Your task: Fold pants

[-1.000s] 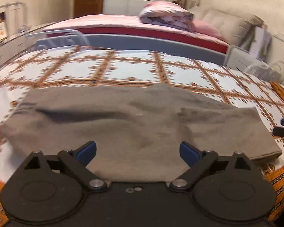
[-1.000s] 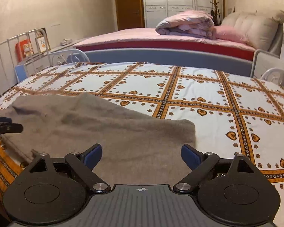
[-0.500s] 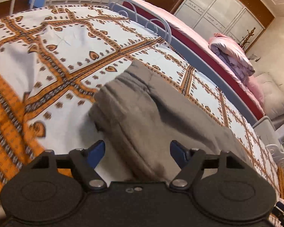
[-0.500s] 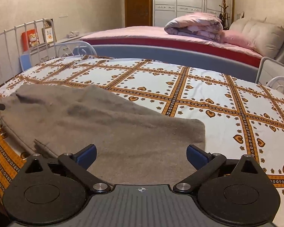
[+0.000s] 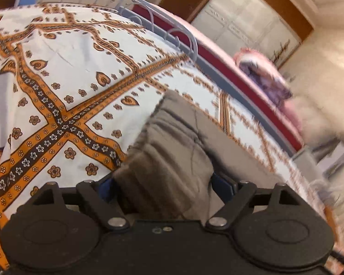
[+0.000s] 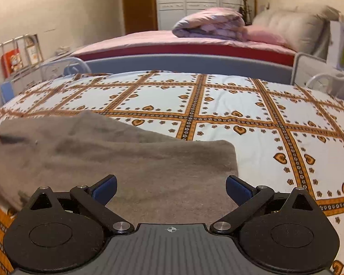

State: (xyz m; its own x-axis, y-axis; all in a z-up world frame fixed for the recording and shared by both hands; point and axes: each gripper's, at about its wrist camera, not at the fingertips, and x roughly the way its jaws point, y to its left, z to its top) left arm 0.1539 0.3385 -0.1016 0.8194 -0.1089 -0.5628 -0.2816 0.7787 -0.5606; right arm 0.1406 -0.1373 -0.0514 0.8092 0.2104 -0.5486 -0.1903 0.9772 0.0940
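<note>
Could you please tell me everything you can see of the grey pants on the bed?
The pants are grey-brown, of a soft, fleecy-looking cloth, already folded into a long flat strip lying on the patterned bedsheet near its front edge. The ribbed, gathered end, seemingly the waistband, lies between the pads of the left gripper, whose jaws are opening; whether they press it is unclear. The other end is squared off, beyond the right gripper, whose jaws stand open over the cloth, apparently gripping nothing.

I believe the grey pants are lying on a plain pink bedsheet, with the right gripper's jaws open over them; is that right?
Not quite: the right wrist view shows the pants lying on a white bedsheet patterned with orange bands and hearts; the pink bed is behind. The right gripper is indeed open over them.
</note>
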